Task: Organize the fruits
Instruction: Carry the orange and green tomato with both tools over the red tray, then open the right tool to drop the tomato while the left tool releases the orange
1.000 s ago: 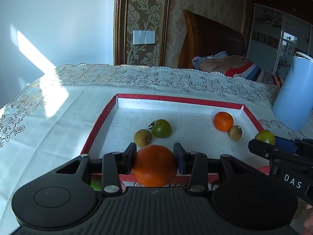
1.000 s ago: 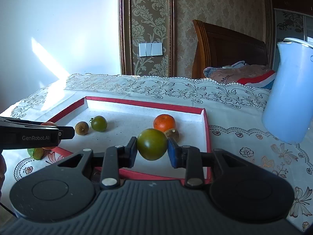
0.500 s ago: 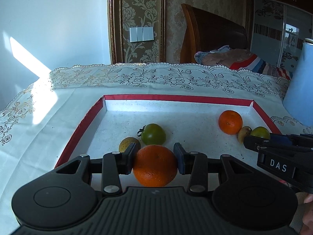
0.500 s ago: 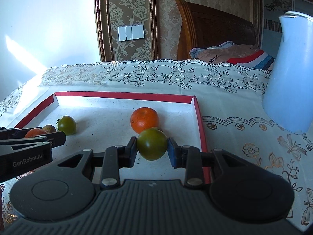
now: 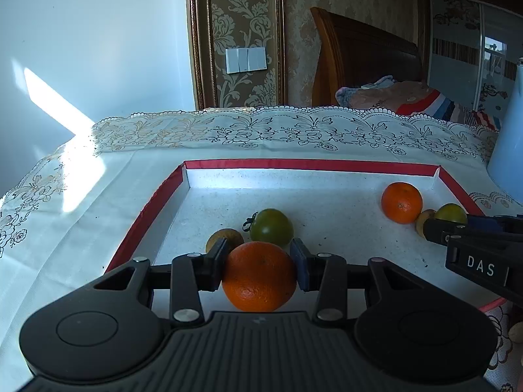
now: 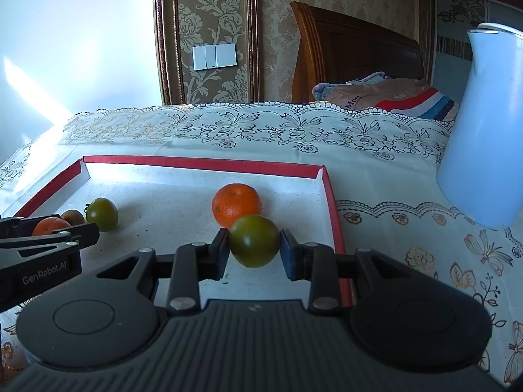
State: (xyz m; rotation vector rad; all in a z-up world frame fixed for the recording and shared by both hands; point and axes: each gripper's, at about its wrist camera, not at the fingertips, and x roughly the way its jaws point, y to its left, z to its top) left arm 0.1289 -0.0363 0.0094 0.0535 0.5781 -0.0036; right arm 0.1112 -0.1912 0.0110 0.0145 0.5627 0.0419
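Note:
My left gripper [image 5: 260, 263] is shut on an orange [image 5: 260, 277], held low over the near left part of the red-rimmed tray [image 5: 310, 165]. Just beyond it in the tray lie a green tomato [image 5: 272, 227] and a small brown fruit [image 5: 225, 236]. My right gripper [image 6: 254, 253] is shut on a green tomato [image 6: 255, 240] over the tray's right side [image 6: 333, 202], in front of a second orange [image 6: 237, 204] resting inside. In the left wrist view that held tomato [image 5: 452, 213] shows beside another small brown fruit [image 5: 425, 219].
A tall pale blue jug [image 6: 483, 130] stands on the lace tablecloth [image 6: 261, 130] right of the tray. A small fruit [image 5: 516, 331] lies on the cloth off the tray's near right corner. A wooden headboard and bedding sit behind the table.
Both grippers have come forward and down over the tray with their fruits still held; over the last half second they have kept almost still.

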